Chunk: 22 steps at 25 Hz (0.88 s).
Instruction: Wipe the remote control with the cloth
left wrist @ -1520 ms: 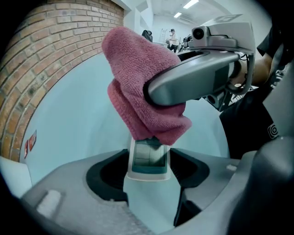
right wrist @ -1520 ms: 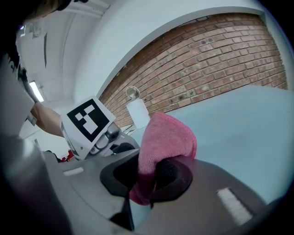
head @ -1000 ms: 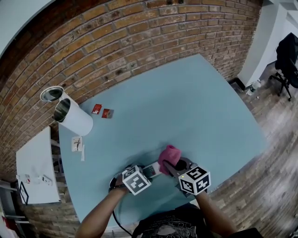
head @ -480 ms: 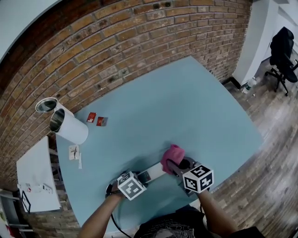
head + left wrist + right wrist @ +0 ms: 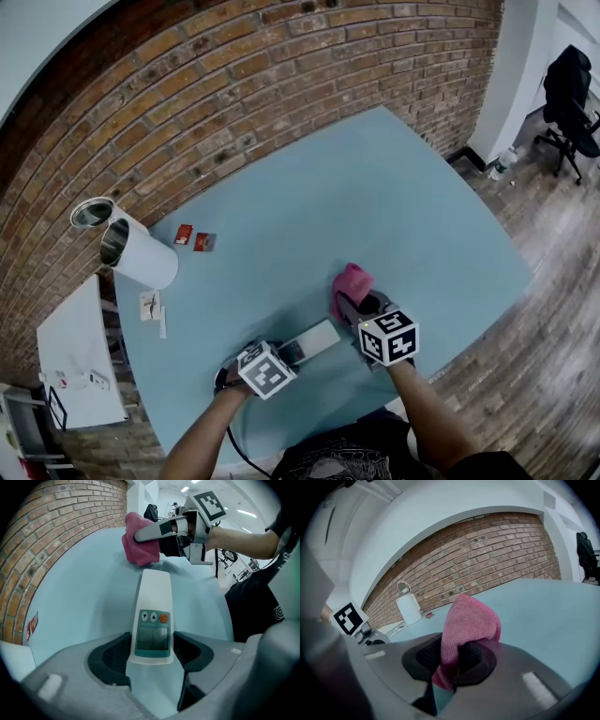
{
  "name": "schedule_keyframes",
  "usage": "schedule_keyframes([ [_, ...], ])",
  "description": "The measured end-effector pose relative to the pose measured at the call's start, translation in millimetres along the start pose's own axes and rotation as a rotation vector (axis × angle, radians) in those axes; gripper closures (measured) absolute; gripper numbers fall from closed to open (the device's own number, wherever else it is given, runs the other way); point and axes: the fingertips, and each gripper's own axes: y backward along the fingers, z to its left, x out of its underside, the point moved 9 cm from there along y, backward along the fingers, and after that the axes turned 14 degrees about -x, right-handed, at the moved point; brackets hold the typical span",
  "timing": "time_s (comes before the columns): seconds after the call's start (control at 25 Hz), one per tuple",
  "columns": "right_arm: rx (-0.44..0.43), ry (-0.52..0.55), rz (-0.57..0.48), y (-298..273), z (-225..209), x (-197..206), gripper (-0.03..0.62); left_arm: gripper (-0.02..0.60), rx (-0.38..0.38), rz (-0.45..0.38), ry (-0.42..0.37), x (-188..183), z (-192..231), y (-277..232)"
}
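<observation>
The white remote control [image 5: 314,339] lies on the blue table [image 5: 394,206], its near end with the small screen and buttons between the jaws of my left gripper [image 5: 281,354], which is shut on it. The left gripper view shows the remote [image 5: 152,616] stretching away from that gripper [image 5: 151,656]. A pink cloth [image 5: 352,281] is bunched in my right gripper [image 5: 349,305], which is shut on it. The cloth [image 5: 140,543] hangs just past the remote's far end, apart from it. In the right gripper view the cloth [image 5: 466,630] sticks up between the pads of the gripper [image 5: 452,660].
A white cylindrical can [image 5: 141,253] lies on its side at the table's left, with two small red packets [image 5: 195,239] and paper slips [image 5: 155,305] nearby. A white side table [image 5: 80,347] stands to the left, a brick wall behind, and an office chair [image 5: 572,94] at far right.
My right gripper has carried the pink cloth along the remote and off its far end, so the remote's whole top now shows. The left gripper has kept still on the remote.
</observation>
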Motion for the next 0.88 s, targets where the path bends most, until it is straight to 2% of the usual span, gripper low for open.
schedule_keyframes([
  [0.24, -0.025, 0.004, 0.032, -8.4, 8.0, 10.3, 0.531, 0.291, -0.001, -0.004, 0.002, 0.4, 0.1, -0.4],
  [0.88, 0.04, 0.023, 0.039, 10.3, 20.2, 20.2, 0.531, 0.291, 0.001, -0.03, 0.004, 2.7, 1.7, -0.3],
])
